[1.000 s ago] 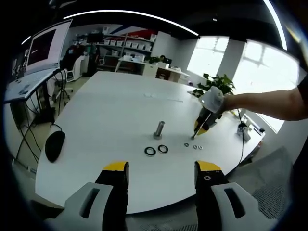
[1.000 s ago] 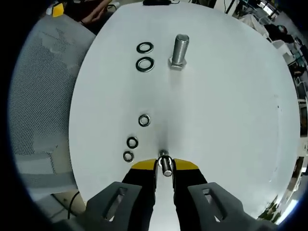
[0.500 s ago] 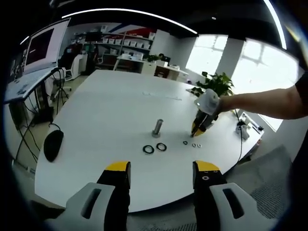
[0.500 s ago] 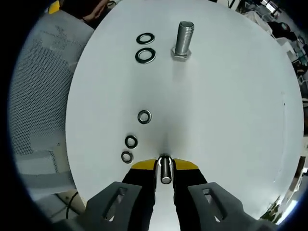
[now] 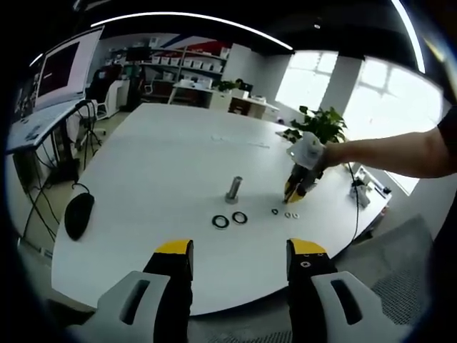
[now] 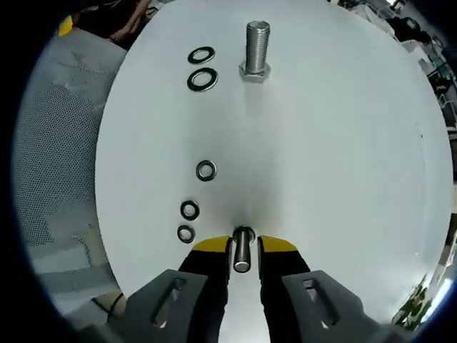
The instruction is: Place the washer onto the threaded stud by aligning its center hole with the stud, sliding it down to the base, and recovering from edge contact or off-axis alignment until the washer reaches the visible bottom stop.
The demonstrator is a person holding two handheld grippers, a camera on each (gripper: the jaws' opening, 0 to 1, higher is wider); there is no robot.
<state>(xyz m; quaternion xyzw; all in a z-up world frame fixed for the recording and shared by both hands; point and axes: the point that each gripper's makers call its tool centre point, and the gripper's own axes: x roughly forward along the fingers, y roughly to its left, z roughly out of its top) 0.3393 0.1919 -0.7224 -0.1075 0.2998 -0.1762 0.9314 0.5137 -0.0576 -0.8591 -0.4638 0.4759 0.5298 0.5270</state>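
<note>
Right gripper (image 6: 243, 246): held low over the white table (image 6: 343, 179); the jaws are closed narrowly on a small threaded stud (image 6: 242, 250), which is seen end-on between the yellow tips. In the left gripper view the same gripper (image 5: 295, 190) is seen at the table's right part, carried by a gloved hand (image 5: 308, 151).
Left gripper (image 5: 241, 251): held back from the table's near edge; the jaws are spread wide and nothing is gripped.
Small washers: three are laid flat in a loose row just left of the right gripper's tips, the nearest (image 6: 186, 234), the middle one (image 6: 189, 210) and the farthest (image 6: 206, 171).
Large washers: two dark rings (image 6: 203, 79) (image 6: 201, 55) are laid side by side, well apart from the gripper.
Large bolt (image 6: 256, 48): stood upright on its hex head, just right of the dark rings.
Mouse (image 5: 78, 215): rested at the table's left edge.
</note>
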